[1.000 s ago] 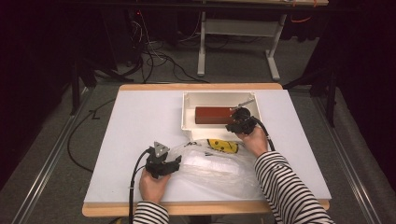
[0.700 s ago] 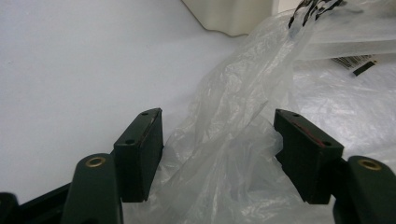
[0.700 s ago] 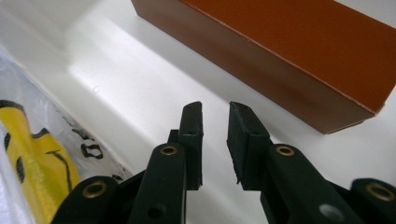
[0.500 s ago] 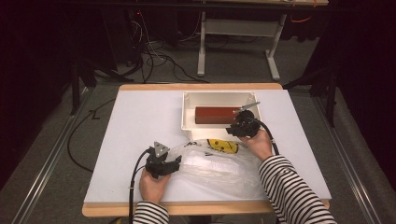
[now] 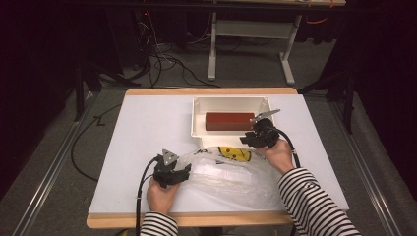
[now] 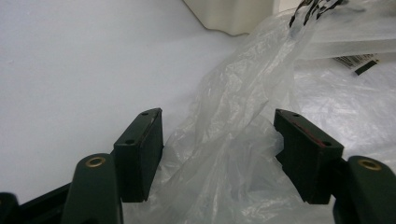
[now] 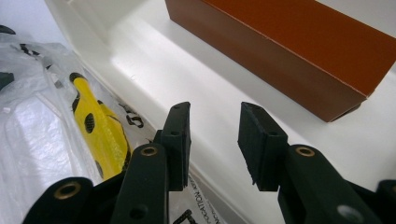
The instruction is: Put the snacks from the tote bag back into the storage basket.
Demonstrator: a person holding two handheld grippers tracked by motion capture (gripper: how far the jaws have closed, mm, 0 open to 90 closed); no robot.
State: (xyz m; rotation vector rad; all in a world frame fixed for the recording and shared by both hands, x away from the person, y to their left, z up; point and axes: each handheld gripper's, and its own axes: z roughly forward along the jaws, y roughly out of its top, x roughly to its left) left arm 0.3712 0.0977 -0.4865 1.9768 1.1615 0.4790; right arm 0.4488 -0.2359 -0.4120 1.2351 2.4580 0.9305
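Two claws are working low in the frame: the left claw (image 6: 219, 154) is straddling, released, the crumpled clear plastic bag (image 5: 231, 174) lying at centre bottom, while the right claw (image 7: 212, 140) is hovering released over the white tray's (image 5: 197, 120) near wall, beside the reddish-brown box (image 5: 228, 121).

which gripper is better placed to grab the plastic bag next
Left. The left gripper is open with a fold of the plastic bag between its jaws; the right gripper points over the white bin's rim.
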